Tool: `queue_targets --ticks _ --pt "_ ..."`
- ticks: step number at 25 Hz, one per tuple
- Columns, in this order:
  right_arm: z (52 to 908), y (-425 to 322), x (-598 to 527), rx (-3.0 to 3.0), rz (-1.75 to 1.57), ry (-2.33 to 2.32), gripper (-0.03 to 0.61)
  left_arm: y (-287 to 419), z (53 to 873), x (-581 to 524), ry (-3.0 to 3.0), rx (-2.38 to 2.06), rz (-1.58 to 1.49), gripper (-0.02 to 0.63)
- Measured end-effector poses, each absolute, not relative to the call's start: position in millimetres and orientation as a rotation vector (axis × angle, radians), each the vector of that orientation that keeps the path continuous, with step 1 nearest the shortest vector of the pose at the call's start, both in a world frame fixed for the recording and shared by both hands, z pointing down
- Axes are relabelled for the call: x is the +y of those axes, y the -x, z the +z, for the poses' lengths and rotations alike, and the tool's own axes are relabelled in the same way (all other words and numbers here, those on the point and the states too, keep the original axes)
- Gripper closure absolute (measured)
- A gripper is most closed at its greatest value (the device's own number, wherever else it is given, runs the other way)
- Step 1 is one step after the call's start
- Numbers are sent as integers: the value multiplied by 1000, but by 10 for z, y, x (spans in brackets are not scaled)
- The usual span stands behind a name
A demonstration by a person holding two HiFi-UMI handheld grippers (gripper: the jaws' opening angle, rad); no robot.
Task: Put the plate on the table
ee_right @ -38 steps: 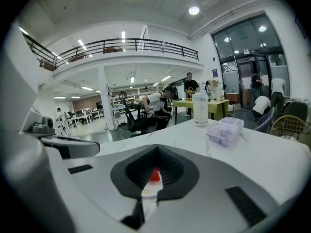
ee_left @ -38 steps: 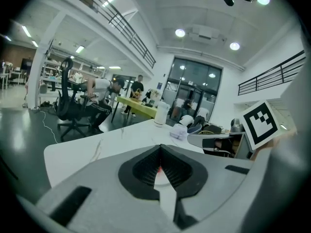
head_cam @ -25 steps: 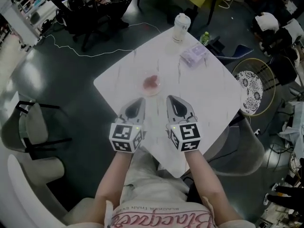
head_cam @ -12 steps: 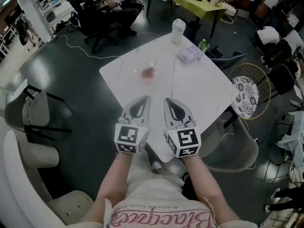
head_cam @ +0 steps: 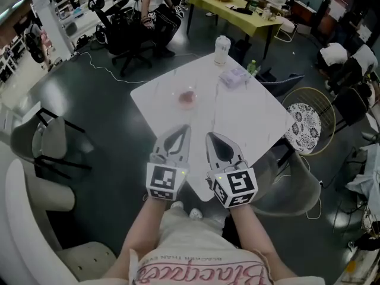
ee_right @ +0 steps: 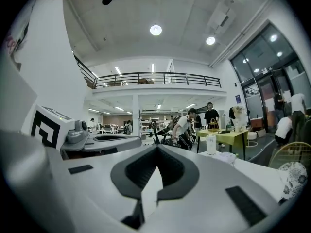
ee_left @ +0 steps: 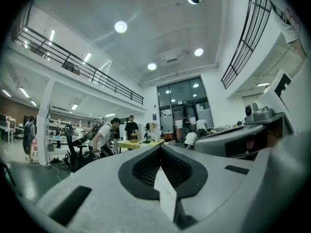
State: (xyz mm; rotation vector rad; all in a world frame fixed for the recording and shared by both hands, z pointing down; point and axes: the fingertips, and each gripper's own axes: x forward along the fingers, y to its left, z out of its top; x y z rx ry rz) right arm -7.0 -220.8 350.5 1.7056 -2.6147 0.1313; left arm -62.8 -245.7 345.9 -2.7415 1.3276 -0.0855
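A small clear plate [head_cam: 187, 98] with something pink on it rests on the white square table [head_cam: 249, 117], left of the middle. Both grippers hover side by side over the table's near corner, well short of the plate. My left gripper [head_cam: 183, 129] has its jaws pressed together with nothing between them, and so does my right gripper [head_cam: 211, 137]. In the left gripper view the left gripper [ee_left: 160, 147] points level across the room; the plate is hidden below it. The right gripper [ee_right: 156, 147] in its own view also hides the plate.
A lidded white cup [head_cam: 221, 49] stands at the table's far corner, with a tissue pack [head_cam: 234, 76] just in front of it. A patterned round stool [head_cam: 306, 120] and a grey chair [head_cam: 300, 186] stand on the right, a white chair [head_cam: 44, 150] on the left. People sit near a yellow table [head_cam: 252, 8] behind.
The head view has pulled back, so the table looks smaller and farther. Both grippers have drawn back from the plate to the near corner. The plate has stayed put.
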Motion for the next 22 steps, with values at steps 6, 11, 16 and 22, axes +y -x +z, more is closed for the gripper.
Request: queue_targets --ticks 6,11,16,22 --pt "3351 170 -2099 -2628 82 -1703 577 671 3393 -2363 2754 1311 -79 609" --pt "3262 202 -2088 -2626 49 -1699 577 674 3357 -2336 2760 1275 -71 609" --pt "3268 218 -2134 -2620 46 -1676 577 669 3343 -2376 2770 1259 -63 609" --pt "3247 286 -2209 -2628 34 -1646 577 651 3338 -2425 2776 1239 -66 609"
